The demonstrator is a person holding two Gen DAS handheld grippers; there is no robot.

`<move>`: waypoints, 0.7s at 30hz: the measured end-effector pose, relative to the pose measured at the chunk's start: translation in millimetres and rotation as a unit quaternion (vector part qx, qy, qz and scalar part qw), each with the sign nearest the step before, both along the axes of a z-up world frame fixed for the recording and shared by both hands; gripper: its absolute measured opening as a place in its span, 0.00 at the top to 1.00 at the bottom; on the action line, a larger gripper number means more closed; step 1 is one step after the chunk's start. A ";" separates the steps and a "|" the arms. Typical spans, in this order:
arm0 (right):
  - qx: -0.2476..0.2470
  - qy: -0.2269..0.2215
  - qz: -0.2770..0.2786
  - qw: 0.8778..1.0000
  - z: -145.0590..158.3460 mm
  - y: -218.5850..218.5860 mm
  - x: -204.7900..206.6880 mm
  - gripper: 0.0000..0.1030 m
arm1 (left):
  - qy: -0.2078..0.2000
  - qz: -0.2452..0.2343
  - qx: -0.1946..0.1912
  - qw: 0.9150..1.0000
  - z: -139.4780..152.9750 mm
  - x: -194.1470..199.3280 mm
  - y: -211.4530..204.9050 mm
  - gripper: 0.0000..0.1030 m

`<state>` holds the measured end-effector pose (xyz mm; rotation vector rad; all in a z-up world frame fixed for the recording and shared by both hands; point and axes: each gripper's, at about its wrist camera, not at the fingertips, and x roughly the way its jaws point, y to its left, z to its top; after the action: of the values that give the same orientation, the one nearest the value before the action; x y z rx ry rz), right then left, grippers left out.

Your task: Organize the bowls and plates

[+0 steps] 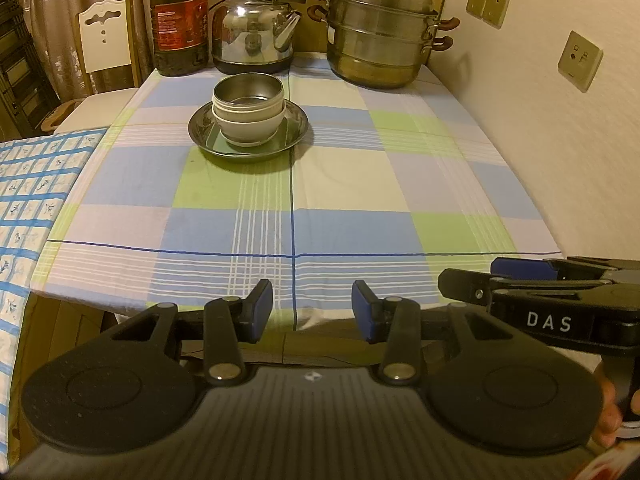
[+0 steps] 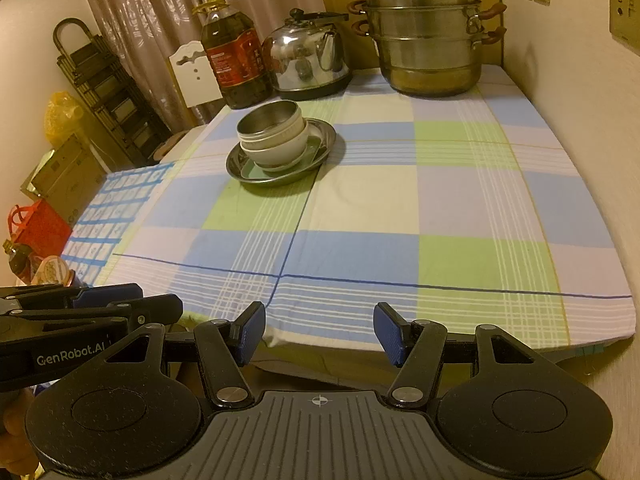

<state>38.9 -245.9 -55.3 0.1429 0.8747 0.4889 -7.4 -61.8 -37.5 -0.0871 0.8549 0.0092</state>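
Bowl stack (image 1: 248,114) sits nested on the metal plate (image 1: 296,130) at the far-left part of the table (image 1: 400,200) — well ahead of both tongs, no long axis, round. Left tongs (image 1: 312,310) look nearer, straight in line; right tongs (image 2: 319,334) sit off to the right. Both open, empty, angled down at the near edge.

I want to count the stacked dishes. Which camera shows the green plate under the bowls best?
The right wrist view: the green plate shows as a broad crescent left of the bowls. In the left wrist view only narrow slivers of it peek out beside the stack.
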 end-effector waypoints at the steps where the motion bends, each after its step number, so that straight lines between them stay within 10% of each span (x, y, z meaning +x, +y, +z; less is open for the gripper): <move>1: 0.000 0.000 0.000 1.000 0.1 0.0 -0.1 0.42 | 0.000 0.000 0.000 1.000 0.2 0.0 0.0 0.61; 21: 0.000 -0.001 -0.004 1.000 -0.1 -3.0 -1.7 0.42 | -0.002 -0.003 -0.002 1.000 0.9 0.5 -1.7 0.61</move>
<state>37.2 -248.9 -55.3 0.1455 0.8727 0.4815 -6.9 -63.5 -36.6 -0.0884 0.8516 0.0014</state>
